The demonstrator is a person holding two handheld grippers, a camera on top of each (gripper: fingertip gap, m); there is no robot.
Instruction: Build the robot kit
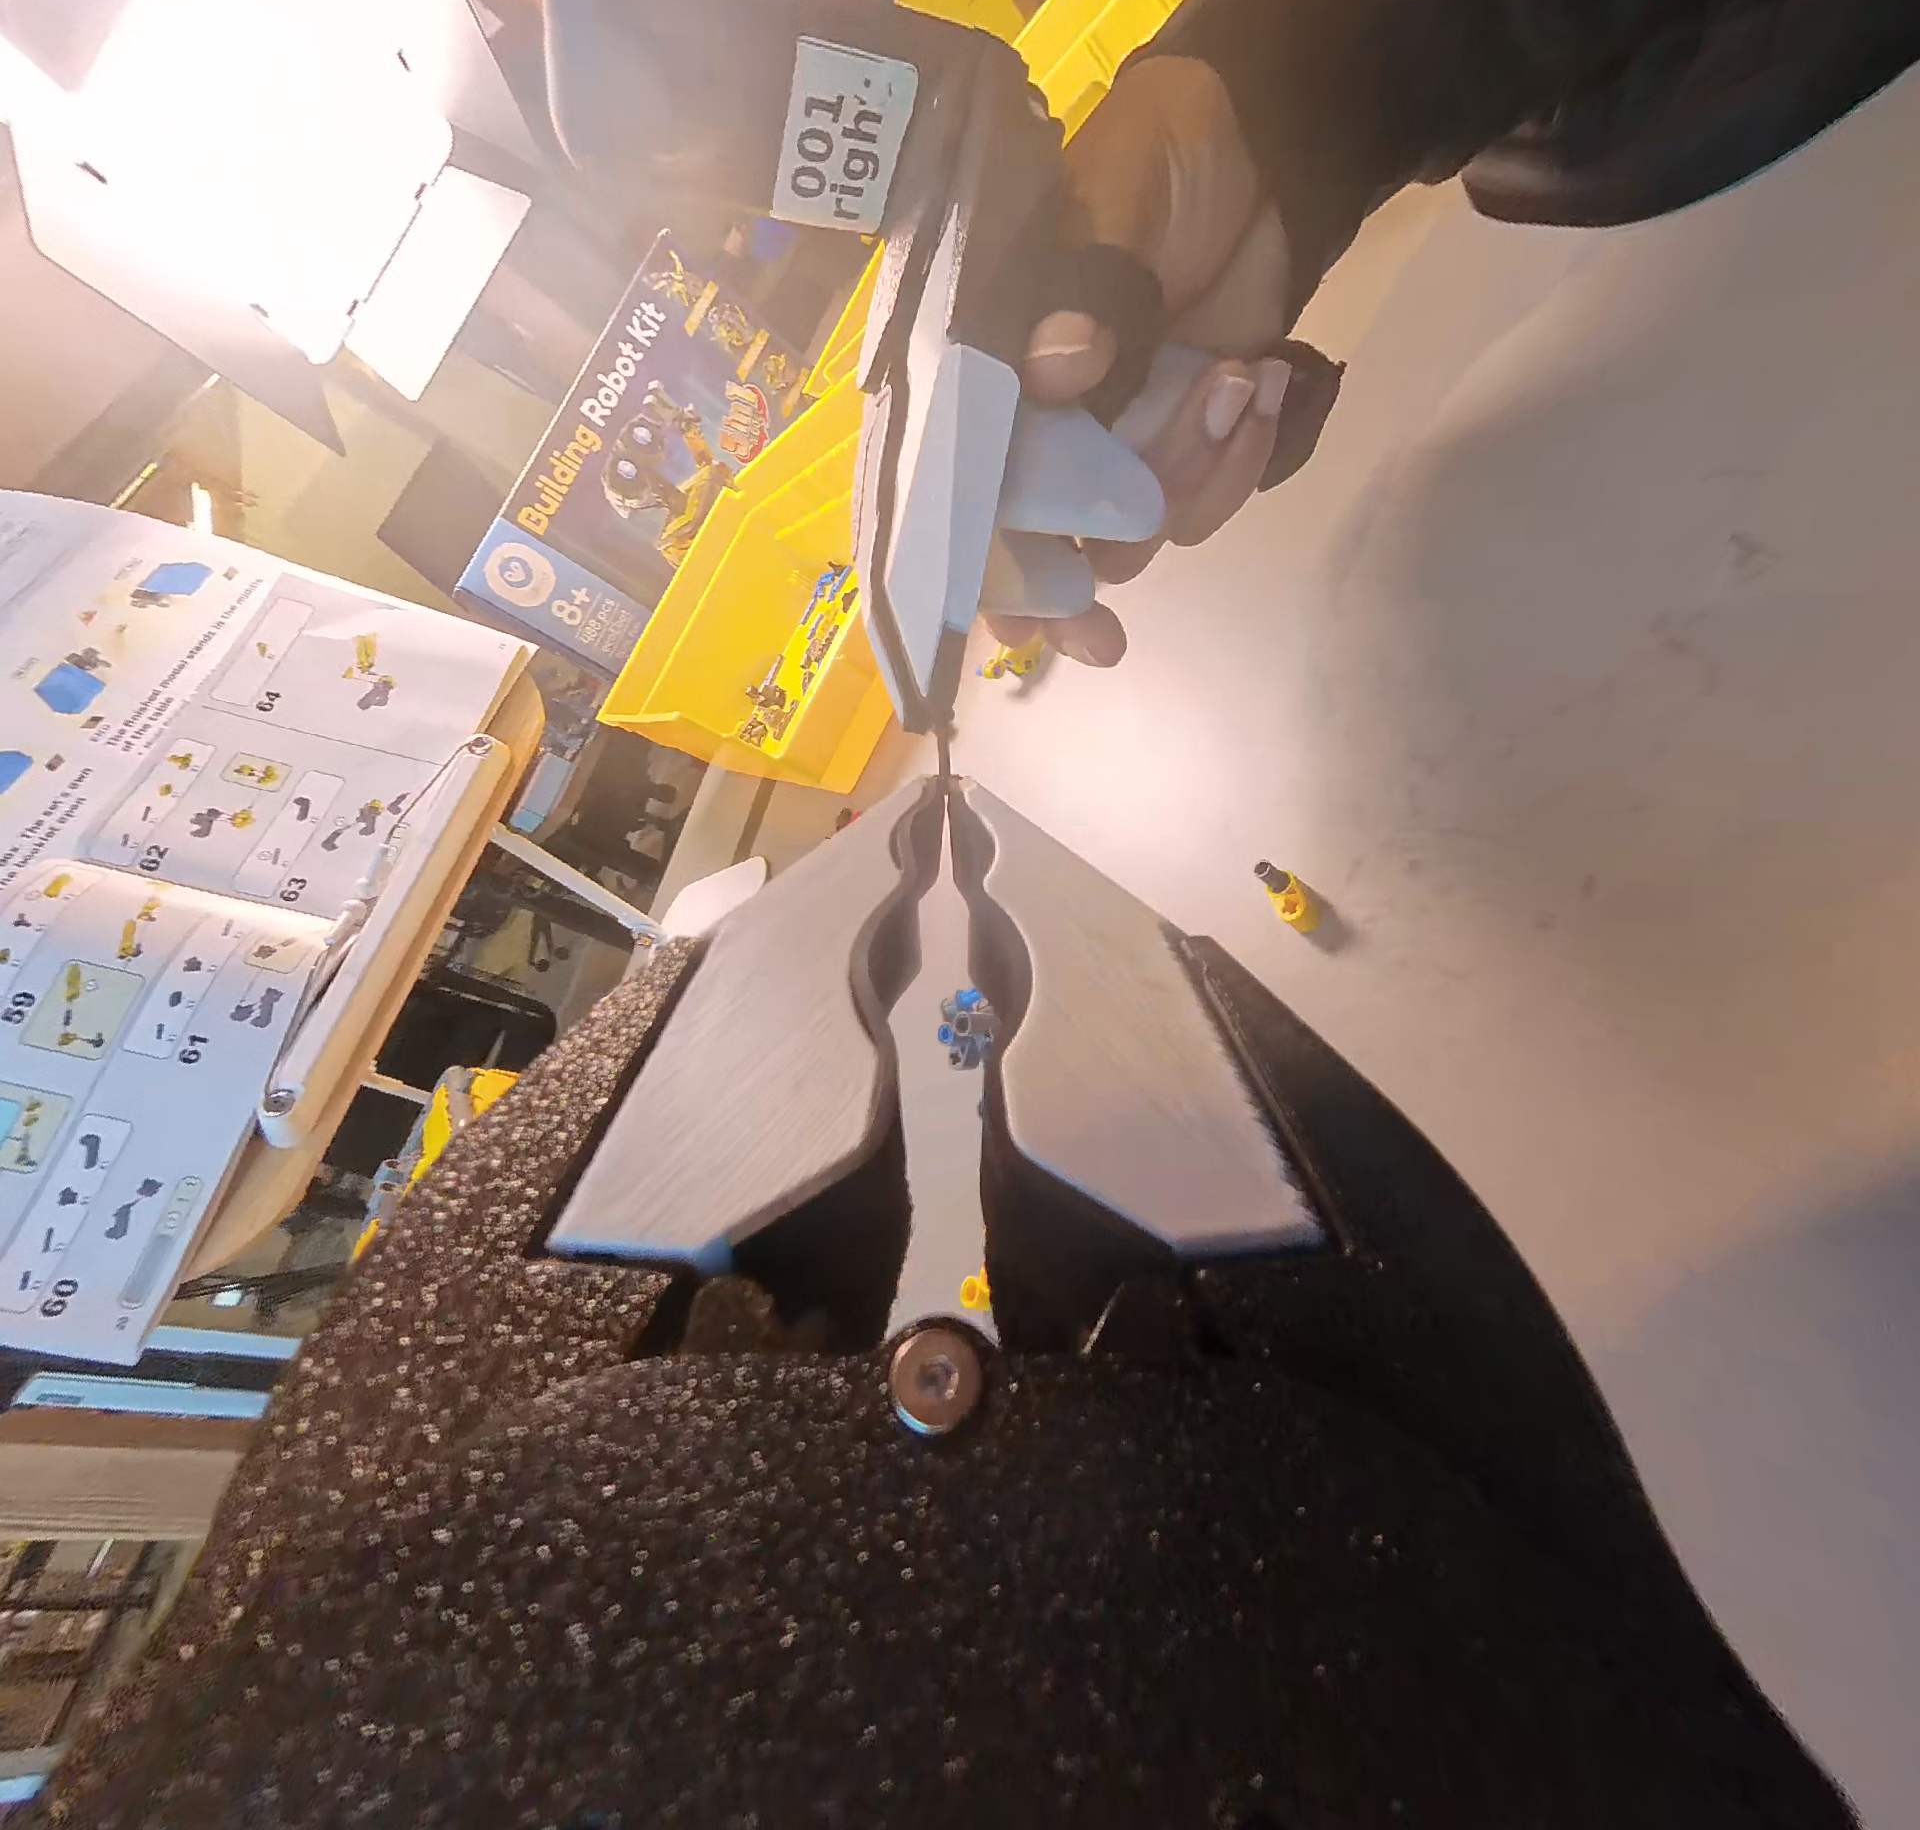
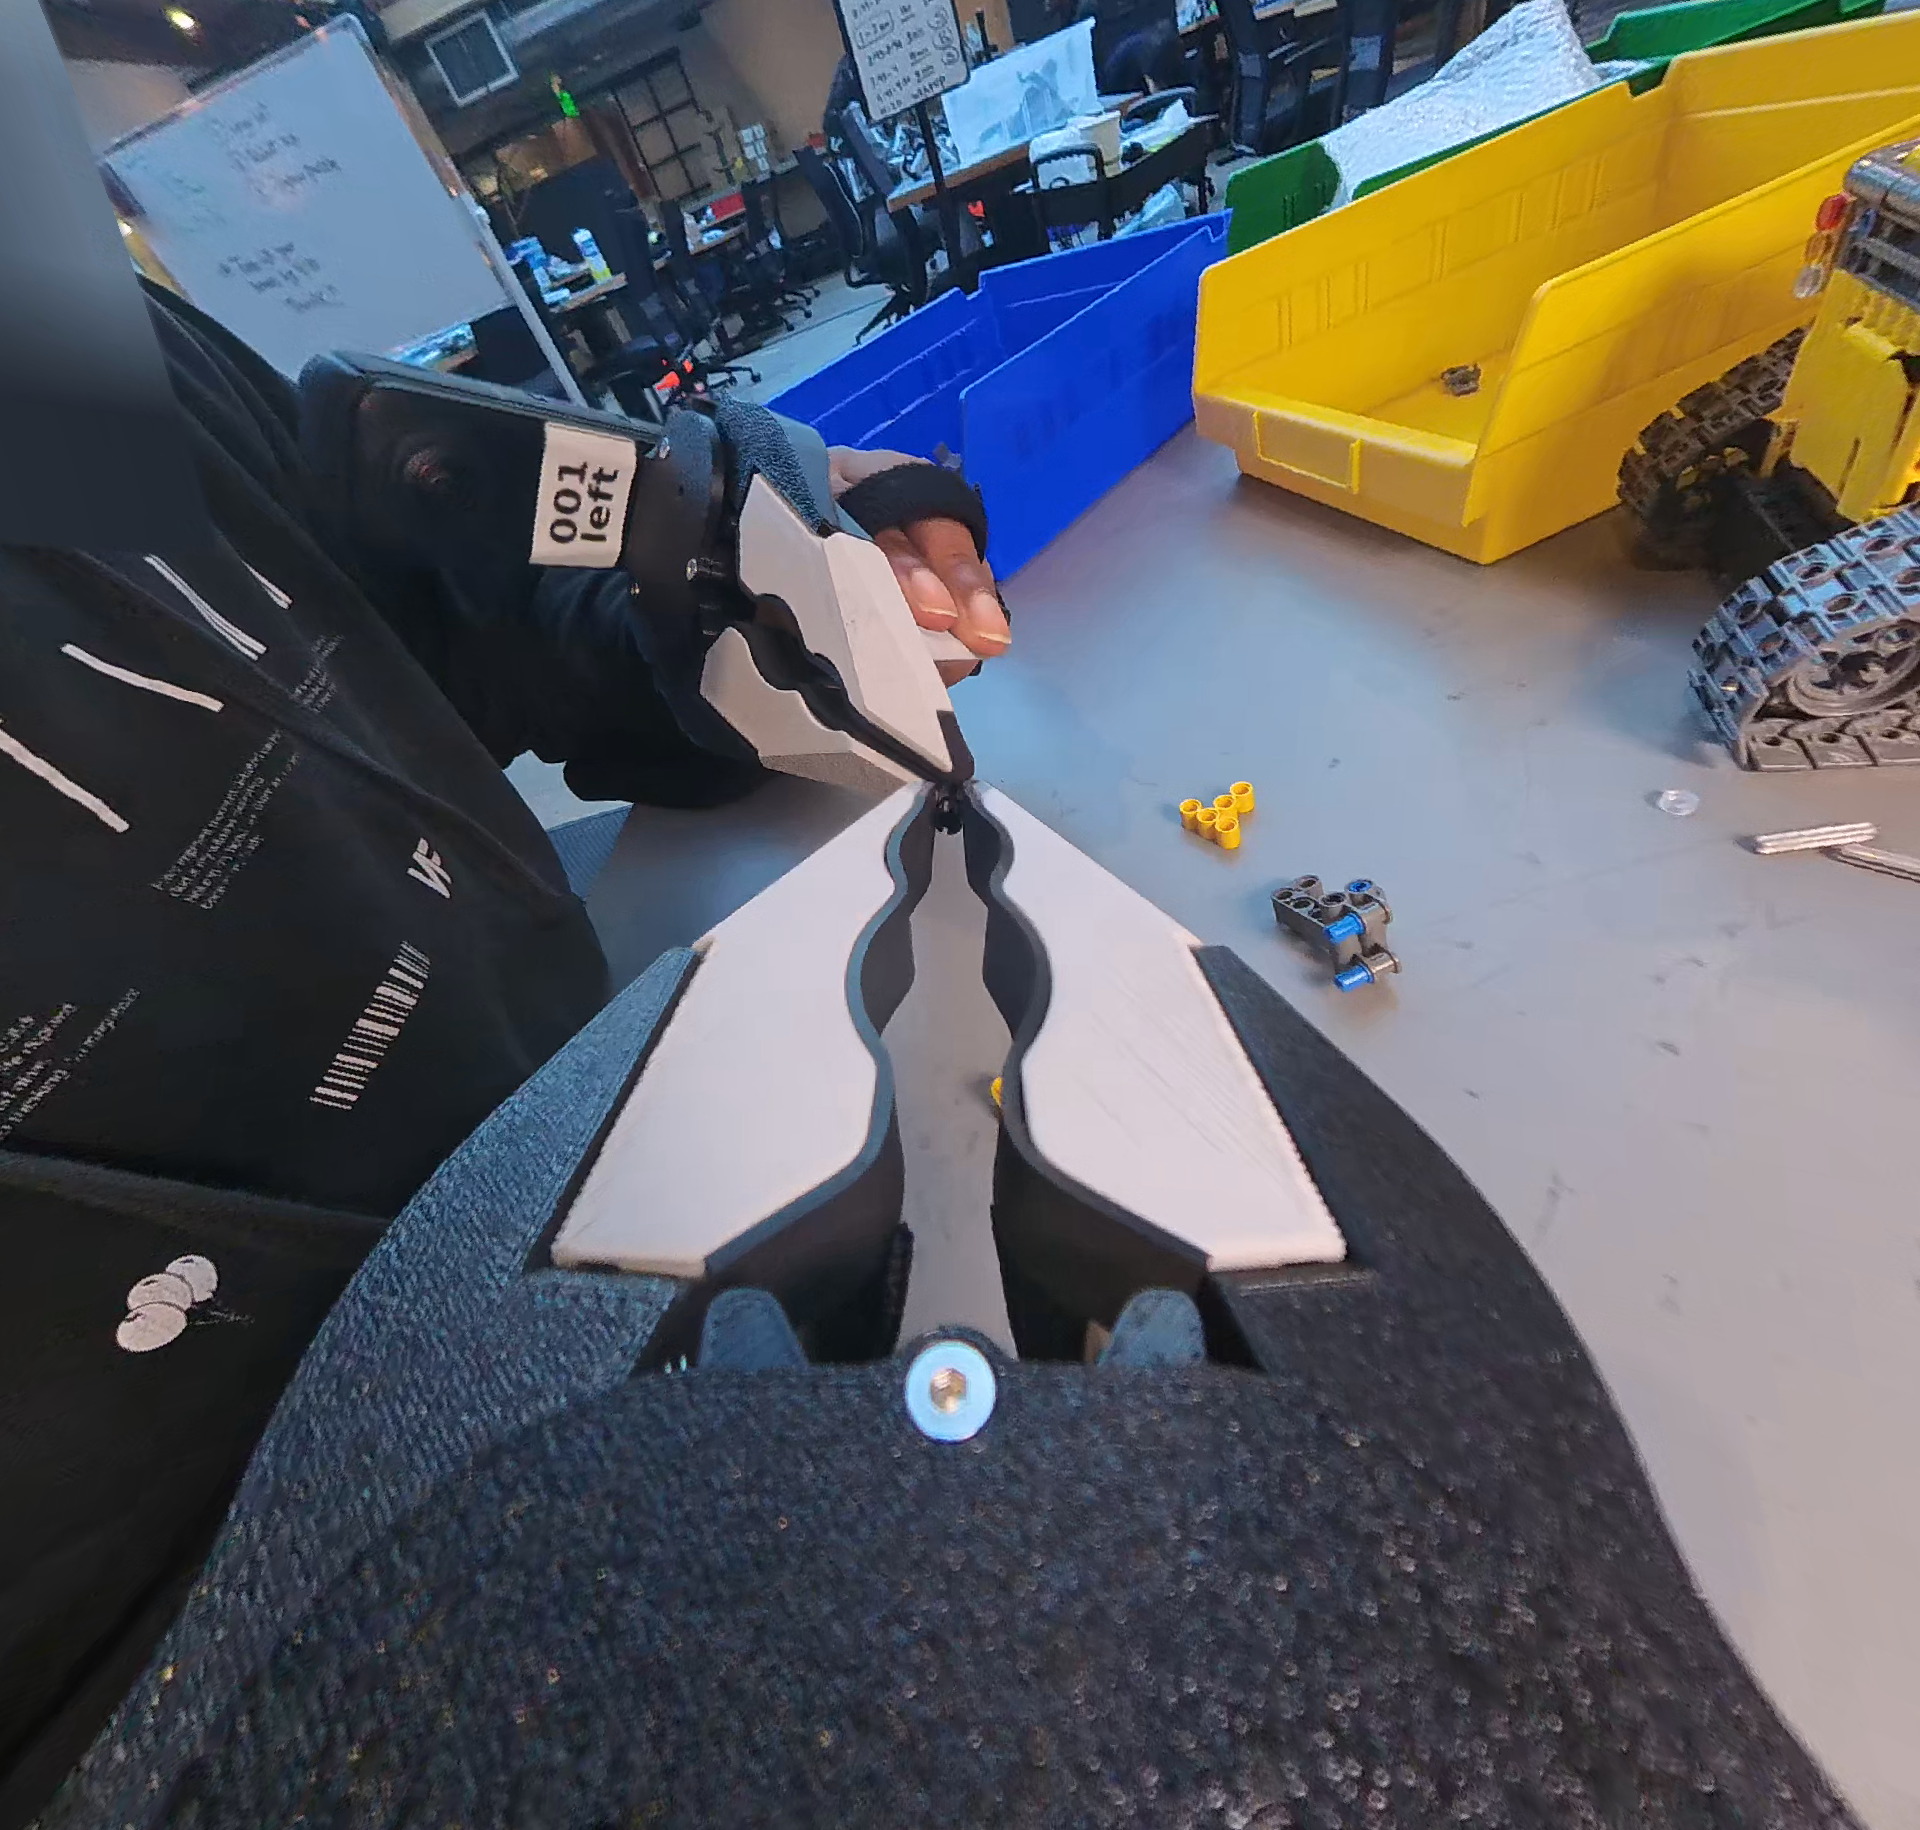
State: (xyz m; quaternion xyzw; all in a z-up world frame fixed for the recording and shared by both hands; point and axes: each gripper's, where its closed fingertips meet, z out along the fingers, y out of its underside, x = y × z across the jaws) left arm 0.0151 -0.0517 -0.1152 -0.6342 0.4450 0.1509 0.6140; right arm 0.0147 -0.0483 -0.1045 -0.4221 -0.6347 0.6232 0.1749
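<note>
While both tips meet above the grey table [image 2: 1455, 1105], left gripper [image 1: 943, 793] and right gripper [image 2: 948, 793] each pinch one small black pin [image 2: 948, 812].

white tags: both tools [image 1: 948, 778] | printed box [image 1: 623, 471] | booklet [image 1: 156, 845] | whiteboards [image 2: 301, 191]

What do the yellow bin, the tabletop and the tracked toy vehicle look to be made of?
Yellow bin: likely moulded plastic, glossy, with ribbed walls. Tabletop: smooth matte grey, maybe laminate; faint scuffs show. Tracked toy vehicle: seemingly plastic building pieces, with studded yellow body and linked grey tracks.
</note>
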